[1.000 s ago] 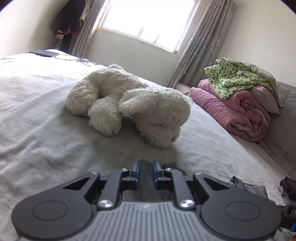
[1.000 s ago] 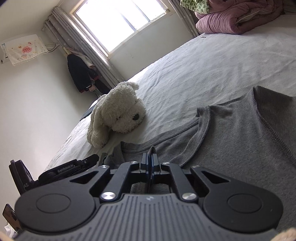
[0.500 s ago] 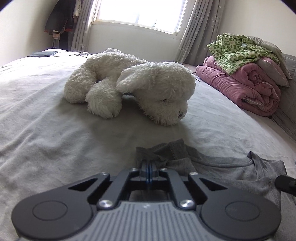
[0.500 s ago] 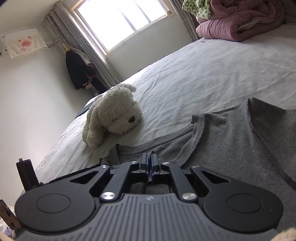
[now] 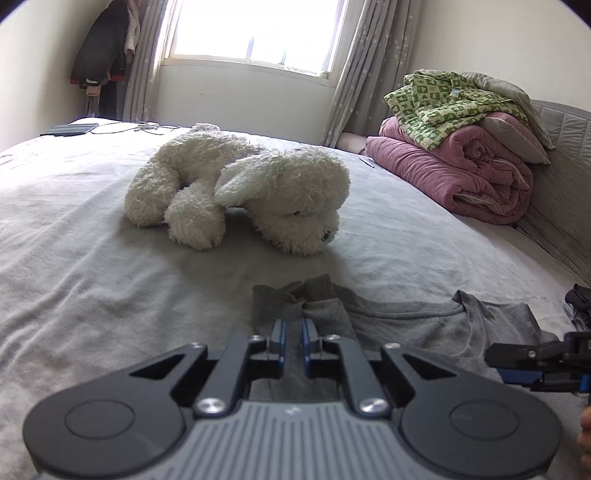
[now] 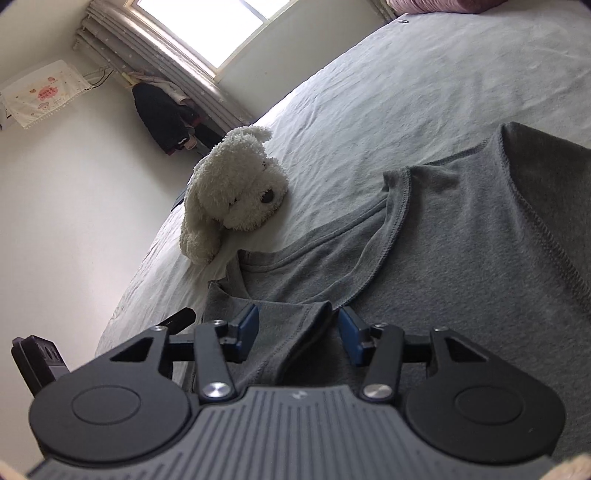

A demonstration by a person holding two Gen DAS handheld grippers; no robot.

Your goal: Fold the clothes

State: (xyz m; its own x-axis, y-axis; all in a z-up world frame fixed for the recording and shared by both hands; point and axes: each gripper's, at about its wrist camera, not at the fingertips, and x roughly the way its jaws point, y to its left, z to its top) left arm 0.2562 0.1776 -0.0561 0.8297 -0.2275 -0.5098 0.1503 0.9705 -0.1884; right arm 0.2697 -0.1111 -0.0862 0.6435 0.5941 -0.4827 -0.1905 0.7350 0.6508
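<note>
both tools have let go within the last half second: the right hand-held gripper (image 6: 298, 332), which was pinched tight on the grey fabric, now has its jaws spread wide with a folded edge of the grey t-shirt (image 6: 461, 236) lying loose between the blue pads (image 6: 246, 328). the left hand-held gripper (image 5: 291, 341) has parted too, though only a little, and the cloth between its fingers looks released rather than held. the right tool's fingers also show at the right edge of the left wrist view.

that reads as a fold just set down. the t-shirt lies flat on the bed (image 5: 92, 266) with its neckline toward the window, one shoulder bunched into a small ridge just ahead of the left tool. my guess is the next step is a fresh grip further along the garment, and that ridge may need smoothing first.

the bed carries a pale grey, lightly wrinkled sheet. a white plush dog (image 5: 240, 192) lies near the shirt's collar, apart from it. a pink rolled quilt (image 5: 461, 177) with a green checked blanket (image 5: 443, 99) on top sits by the headboard. behind are a bright window (image 5: 255, 29), curtains, and dark clothes (image 5: 99, 55) hanging in the corner.
</note>
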